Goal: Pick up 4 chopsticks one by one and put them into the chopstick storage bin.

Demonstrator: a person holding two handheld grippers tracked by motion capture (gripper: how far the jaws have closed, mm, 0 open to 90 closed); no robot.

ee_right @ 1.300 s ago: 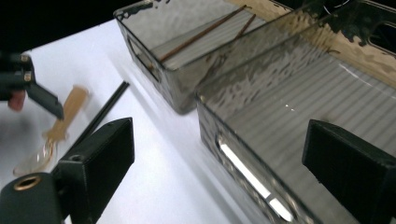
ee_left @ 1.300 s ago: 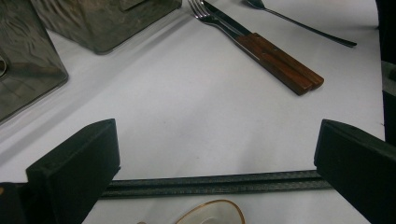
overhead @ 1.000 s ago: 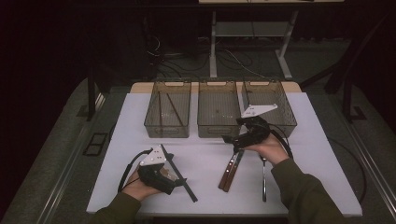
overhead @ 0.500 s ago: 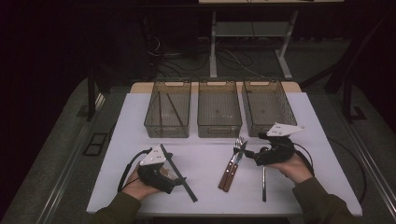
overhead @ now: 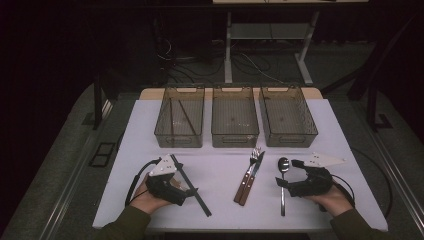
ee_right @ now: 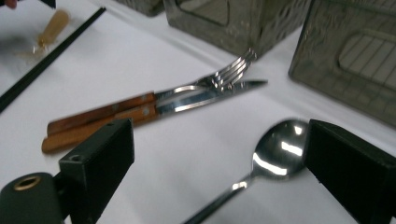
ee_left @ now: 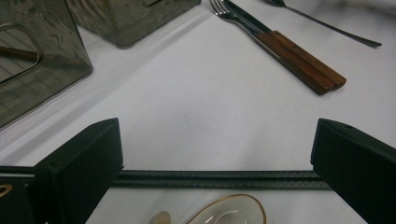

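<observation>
Gleaming, the steel spoon (ee_right: 275, 156) lies flat between the right gripper's (ee_right: 219, 177) spread fingers.

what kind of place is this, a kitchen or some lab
Likely a lab or recording workspace, not a kitchen: a white table holds three sorting bins and cutlery, while bare cables and desk legs stand on the dark floor behind.

Three bins stand in a row at the far side of the counter (overhead: 220, 175): left bin (overhead: 180, 120), middle bin (overhead: 234, 117), right bin (overhead: 287, 116). Before the middle bin lie the fork (overhead: 248, 172) and the knife (overhead: 252, 177), touching side by side. Right of them lies the spoon (overhead: 283, 182). At the left lies a chopstick (overhead: 190, 184).
</observation>
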